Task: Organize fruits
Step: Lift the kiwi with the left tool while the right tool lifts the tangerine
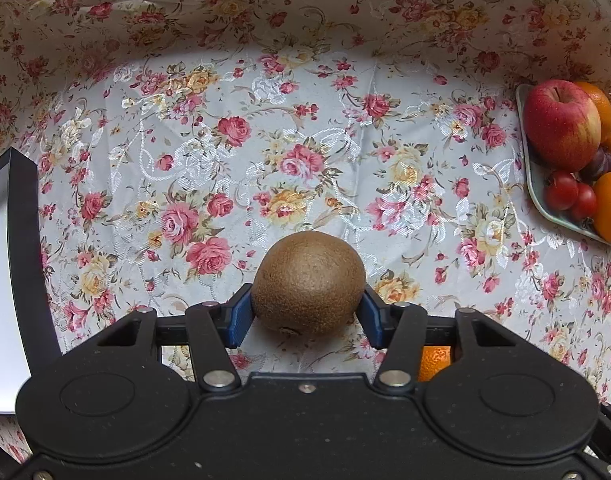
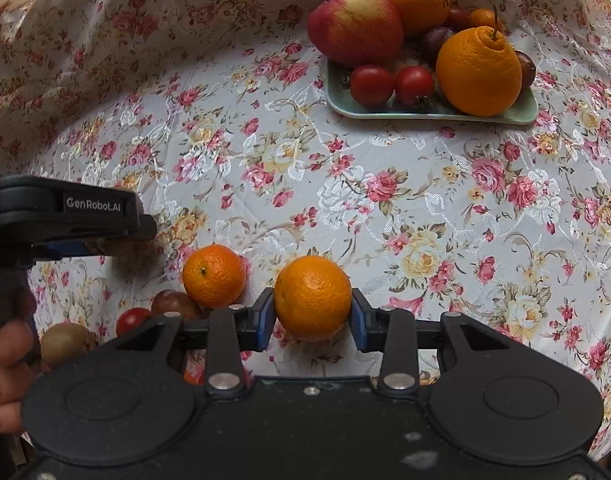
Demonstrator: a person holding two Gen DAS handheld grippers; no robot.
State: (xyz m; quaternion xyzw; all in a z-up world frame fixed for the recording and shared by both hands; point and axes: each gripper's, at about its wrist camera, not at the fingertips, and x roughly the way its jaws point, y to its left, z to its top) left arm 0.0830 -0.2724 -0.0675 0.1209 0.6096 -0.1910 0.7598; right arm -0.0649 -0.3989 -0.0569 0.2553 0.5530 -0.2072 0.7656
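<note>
Left gripper [image 1: 307, 312]: jaws closing snugly around a brown kiwi [image 1: 308, 282].
Right gripper [image 2: 312, 318]: jaws clamping a small orange [image 2: 312, 297].

Both grippers are built alike: the left gripper [image 1: 307, 312] and right gripper [image 2: 312, 316] are formed of matte black plastic with blue finger pads [image 1: 238, 316], silver pivot screws and round embossed discs. "GenRobot.AI" is printed in white on the left gripper's side.
</note>
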